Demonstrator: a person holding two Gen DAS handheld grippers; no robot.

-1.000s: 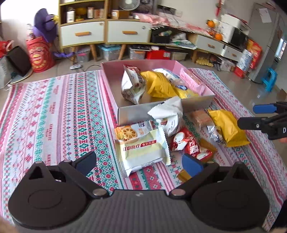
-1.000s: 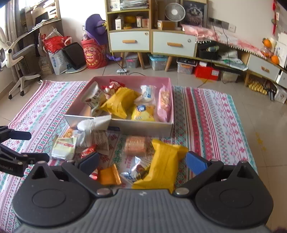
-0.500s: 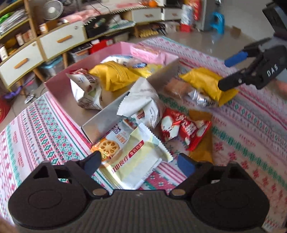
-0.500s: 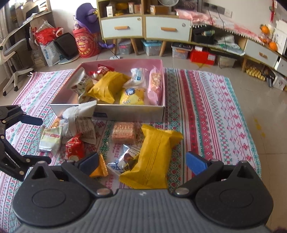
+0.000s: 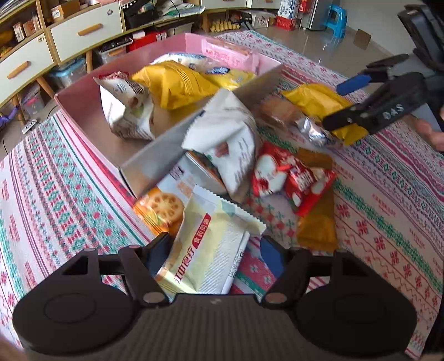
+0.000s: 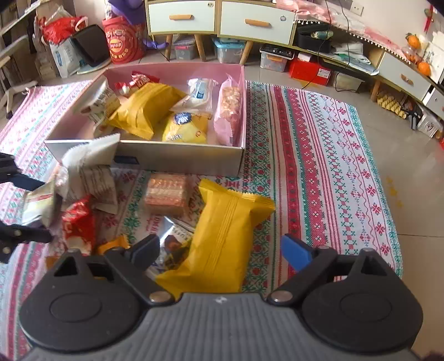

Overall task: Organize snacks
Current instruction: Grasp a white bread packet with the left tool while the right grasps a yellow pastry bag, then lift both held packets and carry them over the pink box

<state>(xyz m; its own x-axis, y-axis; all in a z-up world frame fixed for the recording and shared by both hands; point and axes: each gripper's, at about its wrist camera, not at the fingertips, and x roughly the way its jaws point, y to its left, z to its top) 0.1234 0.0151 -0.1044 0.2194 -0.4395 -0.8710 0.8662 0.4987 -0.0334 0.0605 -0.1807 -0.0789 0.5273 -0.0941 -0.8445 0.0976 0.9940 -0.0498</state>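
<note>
A pink box [image 6: 180, 158] on the patterned rug holds several snack bags. Loose snacks lie in front of it. My left gripper [image 5: 216, 250] straddles a pale yellow packet with a red label [image 5: 211, 250]. Its jaws are closing, and the right pad stands clear of the packet. My right gripper [image 6: 220, 250] is closing around a big yellow bag [image 6: 224, 236], with gaps at both pads. In the left wrist view the right gripper [image 5: 333, 105] sits over that yellow bag [image 5: 313, 100]. The left gripper [image 6: 36, 209] shows at the left edge of the right wrist view.
A white packet [image 5: 224, 138] leans on the box's front wall. A red packet [image 5: 291, 177], an orange one [image 5: 316, 227], a silver one [image 5: 313, 130] and a biscuit pack [image 6: 166, 191] lie between the grippers. Drawer cabinets [image 6: 222, 19] stand behind; tile floor [image 6: 410, 172] lies right.
Both grippers have come down closer to the snacks and their jaws have narrowed. The left view has rolled, so the box now lies slanted. The packets have not moved.
</note>
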